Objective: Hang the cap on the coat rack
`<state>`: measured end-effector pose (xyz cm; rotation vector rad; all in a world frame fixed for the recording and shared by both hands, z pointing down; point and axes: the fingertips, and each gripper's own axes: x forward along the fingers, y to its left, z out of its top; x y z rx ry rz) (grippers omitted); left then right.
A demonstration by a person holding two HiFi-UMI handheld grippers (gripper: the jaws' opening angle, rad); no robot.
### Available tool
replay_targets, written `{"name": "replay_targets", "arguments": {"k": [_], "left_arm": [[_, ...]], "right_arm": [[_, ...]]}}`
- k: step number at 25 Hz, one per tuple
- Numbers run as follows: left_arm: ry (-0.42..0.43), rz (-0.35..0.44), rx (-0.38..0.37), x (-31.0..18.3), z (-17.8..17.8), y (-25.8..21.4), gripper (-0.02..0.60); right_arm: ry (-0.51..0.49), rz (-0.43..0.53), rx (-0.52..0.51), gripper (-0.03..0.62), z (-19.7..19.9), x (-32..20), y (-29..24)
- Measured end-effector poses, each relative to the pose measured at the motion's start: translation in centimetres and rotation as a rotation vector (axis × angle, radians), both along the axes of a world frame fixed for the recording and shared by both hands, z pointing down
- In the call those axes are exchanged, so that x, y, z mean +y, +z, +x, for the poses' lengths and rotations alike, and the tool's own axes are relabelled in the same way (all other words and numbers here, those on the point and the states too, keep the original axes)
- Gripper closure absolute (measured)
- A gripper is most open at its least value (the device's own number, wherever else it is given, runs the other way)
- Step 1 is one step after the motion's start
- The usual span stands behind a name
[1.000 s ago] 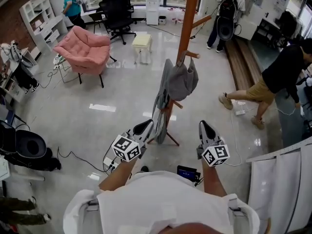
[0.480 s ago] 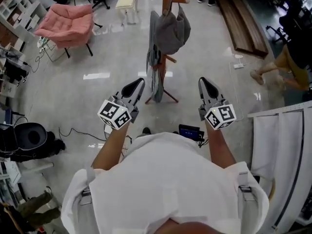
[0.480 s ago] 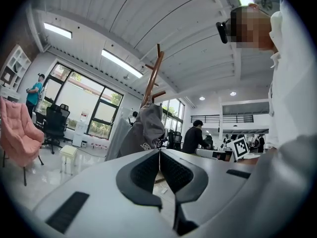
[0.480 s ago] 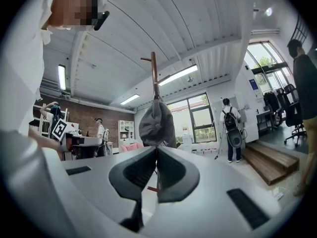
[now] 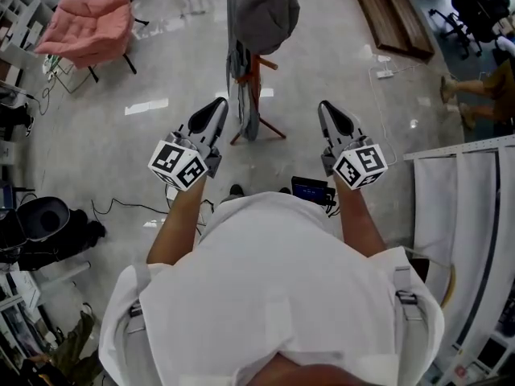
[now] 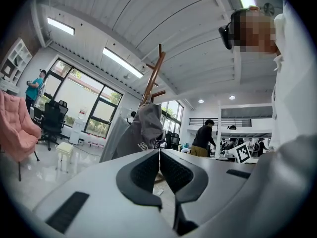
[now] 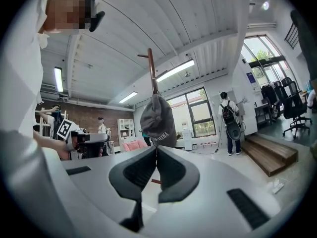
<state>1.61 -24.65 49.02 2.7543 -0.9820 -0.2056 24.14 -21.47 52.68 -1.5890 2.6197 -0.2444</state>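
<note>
There are two hand-held grippers, one cap, and one coat rack. The person holds the left hand-held gripper (image 5: 216, 105) and the right hand-held gripper (image 5: 327, 108) out in front of the body at about the same height, each with its marker cube nearest the wrist. In the left gripper view, the left hand-held gripper (image 6: 159, 155) has its two jaws pressed together with nothing between them. The right gripper view shows the same for the right hand-held gripper (image 7: 156, 152): jaws closed and empty.

The single grey cap (image 5: 269, 10) hangs on the wooden coat rack (image 5: 272, 131), up against its pole. The rack stands on the glossy floor (image 5: 161, 71) ahead of the person. In the head view the cap lies beyond both jaw tips, well apart from them and roughly between the lines of the two tools. From the left tool the cap (image 6: 148, 125) shows just above the jaw tips and a little to their left, with the pole (image 6: 152, 76) rising over it. From the right tool the cap (image 7: 157, 123) sits straight above the tips, under the pole (image 7: 152, 73).

One long grey garment (image 5: 240, 79) also hangs on the rack, lower than the cap. One pink armchair (image 5: 88, 30) stands off to the left. One person with a backpack (image 7: 230, 120) stands near the windows.
</note>
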Motion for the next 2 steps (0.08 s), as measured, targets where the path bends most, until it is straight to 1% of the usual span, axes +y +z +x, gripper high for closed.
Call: {"name": "replay_targets", "arguments": {"k": [2], "left_arm": [[0.002, -0.009, 0.005, -0.13, 0.01, 0.07, 0.561]], "right_arm": [[-0.005, -0.008, -0.01, 0.571, -0.36, 0.12, 0.01]]}}
